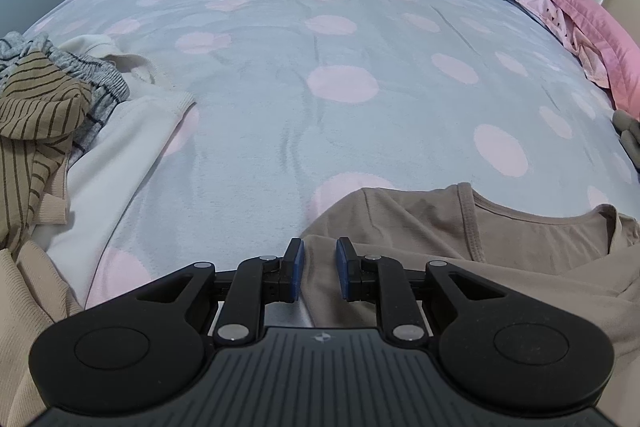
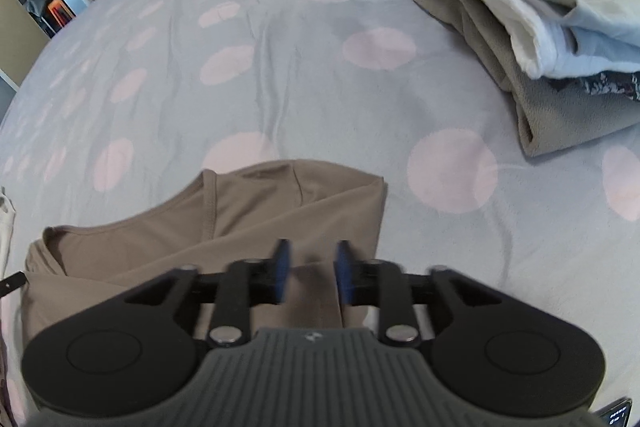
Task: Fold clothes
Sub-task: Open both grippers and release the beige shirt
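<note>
Taupe stretch-knit top [image 1: 420, 227] lies spread at the near edge of the grey bedspread with pink dots [image 1: 280, 67], its neckline toward the bed's middle. Both the left gripper [image 1: 319, 269] and right gripper [image 2: 310, 269] stand with fingers apart, each over a ridge of the top's cloth, neither pinching. I judge a fold is in hand; next, each must close on cloth squarely.
</note>
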A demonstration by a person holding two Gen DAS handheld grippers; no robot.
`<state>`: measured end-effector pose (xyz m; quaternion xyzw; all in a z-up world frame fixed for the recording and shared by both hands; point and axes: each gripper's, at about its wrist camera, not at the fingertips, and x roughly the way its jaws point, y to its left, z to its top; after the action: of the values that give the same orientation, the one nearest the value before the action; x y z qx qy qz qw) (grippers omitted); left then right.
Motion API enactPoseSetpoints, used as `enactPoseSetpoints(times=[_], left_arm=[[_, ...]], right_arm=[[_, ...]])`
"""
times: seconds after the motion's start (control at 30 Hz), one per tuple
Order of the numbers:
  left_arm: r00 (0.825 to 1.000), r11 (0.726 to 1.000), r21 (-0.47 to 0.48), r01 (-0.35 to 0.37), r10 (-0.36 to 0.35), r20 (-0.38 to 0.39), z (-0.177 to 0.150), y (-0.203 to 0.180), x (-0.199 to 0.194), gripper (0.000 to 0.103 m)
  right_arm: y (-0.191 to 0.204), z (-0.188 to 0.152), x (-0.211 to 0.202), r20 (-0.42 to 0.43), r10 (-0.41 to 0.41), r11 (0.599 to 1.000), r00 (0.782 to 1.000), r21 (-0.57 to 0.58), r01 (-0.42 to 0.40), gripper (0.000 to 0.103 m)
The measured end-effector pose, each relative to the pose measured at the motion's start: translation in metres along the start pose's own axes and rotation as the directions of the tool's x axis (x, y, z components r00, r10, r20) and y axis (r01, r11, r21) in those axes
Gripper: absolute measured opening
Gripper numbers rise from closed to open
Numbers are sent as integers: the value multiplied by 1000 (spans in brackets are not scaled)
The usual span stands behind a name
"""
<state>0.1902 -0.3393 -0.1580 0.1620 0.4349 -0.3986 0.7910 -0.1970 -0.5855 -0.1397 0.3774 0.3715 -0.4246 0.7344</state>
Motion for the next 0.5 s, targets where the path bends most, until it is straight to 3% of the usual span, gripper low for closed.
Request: enactPoseSetpoints(times=[0.03,0.1,0.13,0.2,0.23,0.27,0.4,0.5], left_arm=[[1000,1000,2,0,0,-1,0,0,0,16],[1000,1000,6,2,-2,-6,-1,-1,1,16],[1000,1000,9,3,-3,-11,-1,-1,1,16],[1000,1000,26,-6,6,-23,-3,-3,3,13],[999,999,42,-19,20,-31,-4,-5,4,2],[999,998,59,-32,34,-40,-5,-7,5,0],[996,994,78,-72,76,-50,-9,-7,9,0],[996,995,66,-69,73,-50,-7,-6,8,0]], right_arm=[[0,-1,2,-9,3,1000,1000,-2,-3,33],[2,-3,0,-3,-9,1000,1000,-13,9,22],[2,-3,-3,11,-20,1000,1000,-16,21,0],[3,-3,-9,39,-43,999,998,-22,44,0],[3,-3,-12,53,-54,998,997,-25,55,0],[4,-3,-14,67,-65,997,996,-28,67,0],[3,-2,-26,133,-123,991,983,-33,129,0],[0,-1,-22,114,-131,991,985,-26,135,0]])
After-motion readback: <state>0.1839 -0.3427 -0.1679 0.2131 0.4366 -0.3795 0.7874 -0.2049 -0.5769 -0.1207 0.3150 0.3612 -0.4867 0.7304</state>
